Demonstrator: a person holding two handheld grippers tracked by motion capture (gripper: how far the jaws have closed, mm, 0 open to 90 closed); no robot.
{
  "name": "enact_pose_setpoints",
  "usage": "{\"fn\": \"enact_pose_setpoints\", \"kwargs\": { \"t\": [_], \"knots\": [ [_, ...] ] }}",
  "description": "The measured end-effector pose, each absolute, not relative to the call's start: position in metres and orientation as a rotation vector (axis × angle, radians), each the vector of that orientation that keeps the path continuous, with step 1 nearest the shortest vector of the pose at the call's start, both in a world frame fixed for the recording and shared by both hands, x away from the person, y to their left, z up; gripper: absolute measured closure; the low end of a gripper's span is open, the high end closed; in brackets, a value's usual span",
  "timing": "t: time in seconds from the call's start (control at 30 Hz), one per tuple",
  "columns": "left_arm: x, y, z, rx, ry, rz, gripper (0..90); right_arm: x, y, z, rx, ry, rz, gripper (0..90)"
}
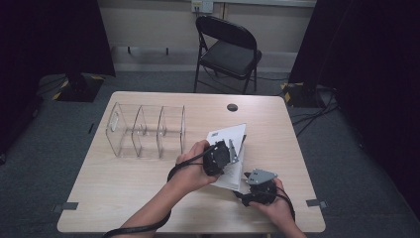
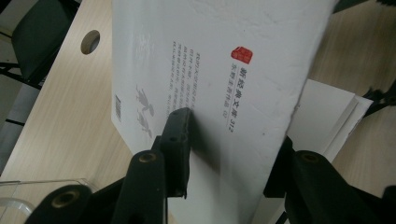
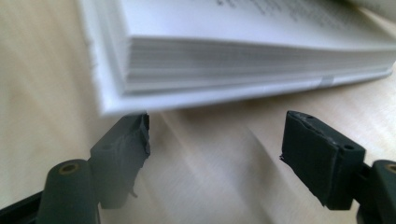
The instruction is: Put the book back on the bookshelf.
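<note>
A white paperback book with a red seal mark and printed columns on its cover lies open on the pale wooden table, right of centre, its long axis running from about 7 o'clock to 1 o'clock in the high view. The left gripper is pinching the lifted cover: in its own view one black jaw presses the cover's printed face and the other sits behind its edge. The right gripper is spread wide, holding nothing, and sits low at the book's near corner, at roughly 5 o'clock from the left one. In the right gripper view the page block lies just above and beyond the jaws at 12 o'clock, not between them. The right hand looks nearer the pages, so a short push forward would likely bring that corner between them. A clear plastic divided organiser stands well apart at 9 o'clock.
</note>
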State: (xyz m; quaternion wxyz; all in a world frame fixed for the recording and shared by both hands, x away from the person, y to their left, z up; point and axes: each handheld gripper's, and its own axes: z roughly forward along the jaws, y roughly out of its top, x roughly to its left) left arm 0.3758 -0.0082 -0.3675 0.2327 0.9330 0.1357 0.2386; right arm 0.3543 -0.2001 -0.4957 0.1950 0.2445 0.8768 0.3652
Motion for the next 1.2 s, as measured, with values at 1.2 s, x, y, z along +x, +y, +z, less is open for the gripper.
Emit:
{"fn": "enact_pose_setpoints", "kwargs": {
  "t": [1.2],
  "knots": [
    [0.38,-0.029,-0.35,2.631,0.457,0.593,62.3,0.354,-0.201,-0.475,0.459,2.3,0.936,23.9]
  ]
}}
